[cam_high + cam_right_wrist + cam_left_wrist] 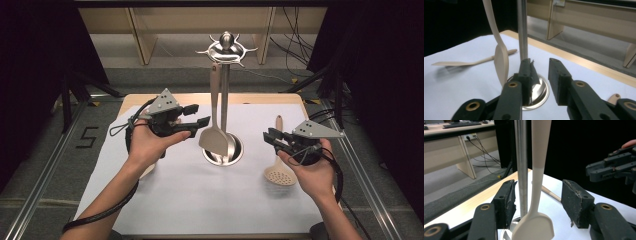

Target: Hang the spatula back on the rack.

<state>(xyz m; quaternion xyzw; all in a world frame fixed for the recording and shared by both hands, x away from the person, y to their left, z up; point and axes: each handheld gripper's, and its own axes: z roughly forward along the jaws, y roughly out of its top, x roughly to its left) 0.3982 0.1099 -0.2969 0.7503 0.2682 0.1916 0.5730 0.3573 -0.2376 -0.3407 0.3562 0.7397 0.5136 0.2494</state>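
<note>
On stand (226,50), hanging turner (214,135)

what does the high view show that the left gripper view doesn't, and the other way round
High view: the stand's hooked top, the spoon's slotted bowl on the cloth, and the person's forearms.
Left gripper view: the left gripper up close, its fingers apart on either side of the hanging spatula and not touching it, plus a wall socket behind.
Both: the pole, the spatula and the right gripper.
</note>
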